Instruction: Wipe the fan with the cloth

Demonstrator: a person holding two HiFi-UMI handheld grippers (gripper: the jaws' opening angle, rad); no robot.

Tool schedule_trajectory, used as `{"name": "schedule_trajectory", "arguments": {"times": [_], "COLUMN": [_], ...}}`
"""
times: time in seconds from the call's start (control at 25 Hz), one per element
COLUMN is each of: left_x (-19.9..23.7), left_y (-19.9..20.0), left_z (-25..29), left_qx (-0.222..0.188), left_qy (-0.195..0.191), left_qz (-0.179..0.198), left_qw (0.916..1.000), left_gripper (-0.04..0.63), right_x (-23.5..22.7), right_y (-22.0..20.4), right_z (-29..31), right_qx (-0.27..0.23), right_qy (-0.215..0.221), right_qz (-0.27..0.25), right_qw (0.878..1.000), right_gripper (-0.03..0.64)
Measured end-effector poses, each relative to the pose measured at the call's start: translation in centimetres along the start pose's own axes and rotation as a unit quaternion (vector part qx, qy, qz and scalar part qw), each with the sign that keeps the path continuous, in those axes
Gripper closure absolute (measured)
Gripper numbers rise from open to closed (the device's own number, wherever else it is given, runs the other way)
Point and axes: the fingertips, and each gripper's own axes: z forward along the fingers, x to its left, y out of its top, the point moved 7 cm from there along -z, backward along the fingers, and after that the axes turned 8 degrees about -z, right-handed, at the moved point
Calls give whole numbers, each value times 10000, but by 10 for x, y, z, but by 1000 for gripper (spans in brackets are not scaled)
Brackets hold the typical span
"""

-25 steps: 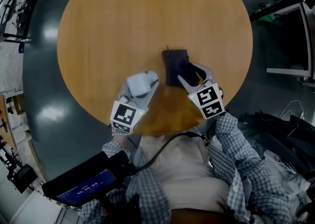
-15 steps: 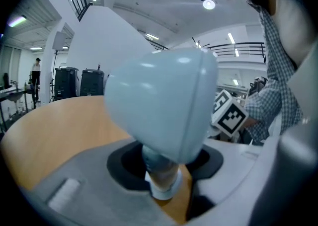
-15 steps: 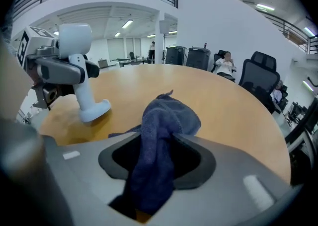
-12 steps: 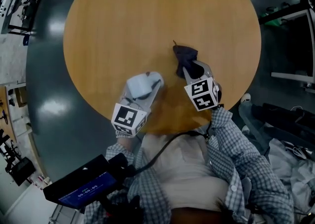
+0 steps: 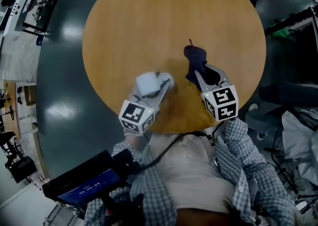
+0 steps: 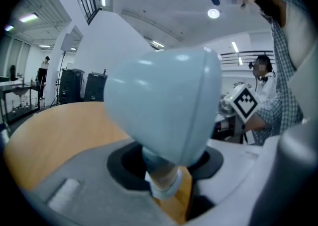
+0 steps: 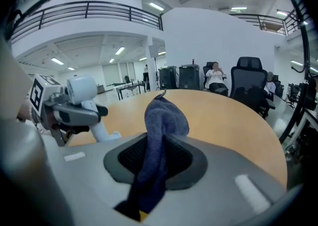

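The fan [image 5: 147, 83], a small pale blue handheld unit with a rounded head and a slim neck, is held over the near part of the round wooden table [image 5: 149, 16]. It is clamped at the neck by the left gripper [image 5: 154, 87], whose jaws are set fairly wide around it. The cloth [image 5: 195, 59], dark blue and bunched into a hanging fold, is pinched by the right gripper [image 5: 202, 75]. The jaws of this gripper have just been closing and are now narrow on the fabric. The cloth is located just to the right of the fan and apart from it; no contact is shown in any view.

Progress is judged to be early. Both items are gripped, but wiping is not yet begun. The cloth remains to be brought against the fan head and passed over its surfaces. No dirt can be made out on the fan.
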Motion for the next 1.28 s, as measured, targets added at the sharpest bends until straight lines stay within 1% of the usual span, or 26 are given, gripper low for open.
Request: {"name": "schedule_trajectory", "arguments": {"times": [0.12,0.28,0.4,0.48,0.56,0.64,0.68,0.76,0.88,0.96,1.08,1.16,1.28], "left_x": [12,21,24,25,26,26,26,25,27,28,30,31,34], "left_y": [0,8,12,12,14,18,20,25,30,31,32,37,42], "left_z": [6,17,23,26,30,34,34,35,37,36,31,30,28], "left_qx": [-93,-166,-159,-179,-172,-207,-240,-292,-261,-293,-543,-707,-850], "left_qy": [-13,-48,-38,-87,-101,-132,-150,-165,-137,-150,-246,-284,-312], "left_qz": [82,191,269,322,389,420,409,346,310,228,-81,-240,-411], "left_qw": [9999,9997,9995,9993,9990,9988,9988,9988,9991,9992,9982,9968,9950], "left_gripper": [422,422,422,423,422,422,422,422,423,423,423,423,423], "right_x": [9,27,53,74,89,98,100,97,75,58,39,29,14], "right_y": [33,87,122,144,162,167,166,158,147,137,114,96,67], "right_z": [-4,-14,-21,-27,-31,-27,-22,-8,8,18,34,42,49], "right_qx": [-583,-1296,-1709,-1976,-2134,-2118,-2054,-1854,-1678,-1530,-1169,-949,-590], "right_qy": [166,667,1140,1507,1853,2067,2102,2061,1922,1750,1465,1336,1106], "right_qz": [-34,-225,-511,-659,-731,-784,-791,-754,-472,-368,-355,-207,-30], "right_qw": [9982,9891,9773,9664,9565,9520,9525,9579,9658,9719,9816,9863,9921], "right_gripper": [529,529,529,529,529,529,529,529,529,529,529,529,529]}}
